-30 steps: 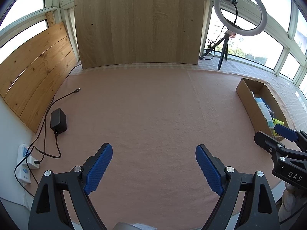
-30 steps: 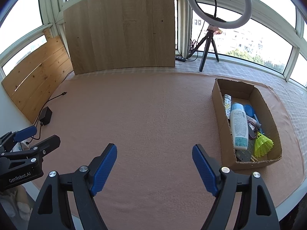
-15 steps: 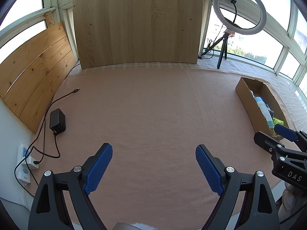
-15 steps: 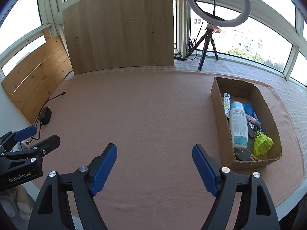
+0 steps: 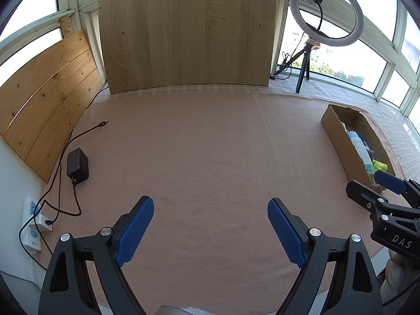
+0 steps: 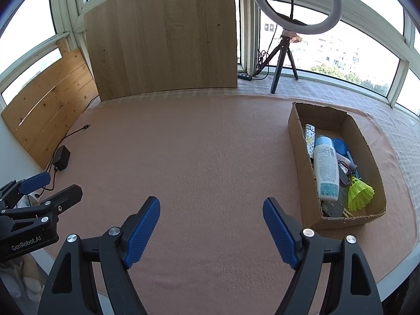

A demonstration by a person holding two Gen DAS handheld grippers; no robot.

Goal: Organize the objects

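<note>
From the left wrist, our left claw (image 5: pixel 210 227) hangs released over the pink desk (image 5: pixel 204 144), the cardboard box (image 5: pixel 338 134) well off right. From the right wrist, our right claw (image 6: pixel 211 227) gapes empty; the box (image 6: pixel 302 155), holding a white bottle (image 6: pixel 325 168) and yellow shuttlecock (image 6: pixel 359 194), sits near its right finger.

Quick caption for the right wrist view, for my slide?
Right gripper open and empty over pink felt, beside a cardboard box holding a white bottle.

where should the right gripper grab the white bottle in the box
Grip the white bottle across its middle, coming from above with the right gripper. It lies flat, lengthwise in the cardboard box, tight against the left wall, so the sides are blocked and only the top is free.
</note>
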